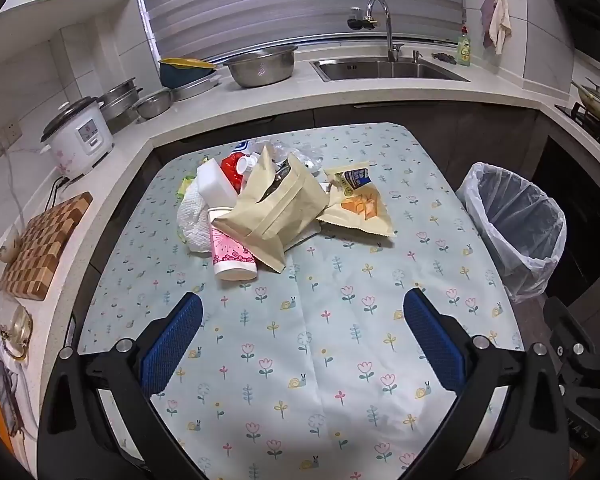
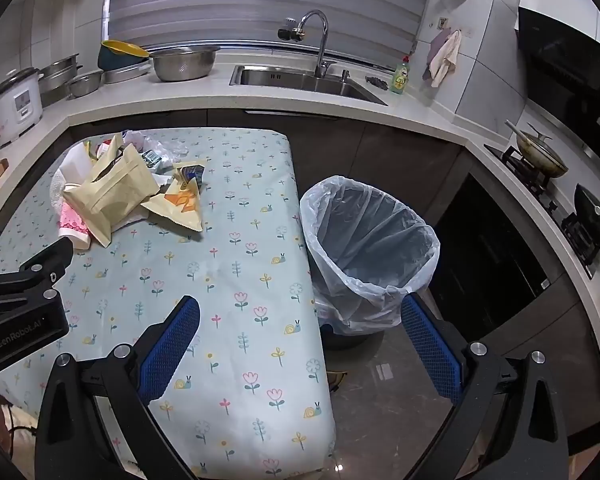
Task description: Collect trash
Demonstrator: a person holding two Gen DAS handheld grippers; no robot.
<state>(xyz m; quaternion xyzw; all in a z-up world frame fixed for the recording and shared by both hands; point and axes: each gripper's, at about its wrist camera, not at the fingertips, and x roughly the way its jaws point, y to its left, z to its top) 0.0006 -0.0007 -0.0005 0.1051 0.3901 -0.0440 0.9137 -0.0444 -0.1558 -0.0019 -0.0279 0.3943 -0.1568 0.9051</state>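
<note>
2 grippers are up over the table and neither has a thing in it. The left gripper [image 1: 302,312] hangs above the near part of the pale floral tablecloth [image 1: 320,360], blue-padded fingers [image 1: 172,344] spread wide, only bare cloth between them. The right gripper [image 2: 300,316] is spread just as wide, straddling the table's right edge — 1 finger over the cloth, the other over the floor just in front of the bin.

The trash sits in 1 heap toward the far left of the table, well apart from both grippers. On top, a tan paper bag [image 1: 276,208] lying open and crumpled; under its near-left corner, a pink-and-white paper cup [image 1: 232,258] on its side, base toward us. Just right of the bag, touching it, a flat yellow snack wrapper with an orange picture [image 1: 360,208]. To the left, a white textured cloth or towel [image 1: 192,220], and behind it a white block-shaped thing [image 1: 216,182] and a red wrapper [image 1: 230,168]. Clear crumpled plastic [image 1: 300,152] pokes out at the far side.

Off the table's right edge stands the round grey waste bin lined with a clear plastic bag [image 2: 372,240] — on the floor, open-topped.
</note>
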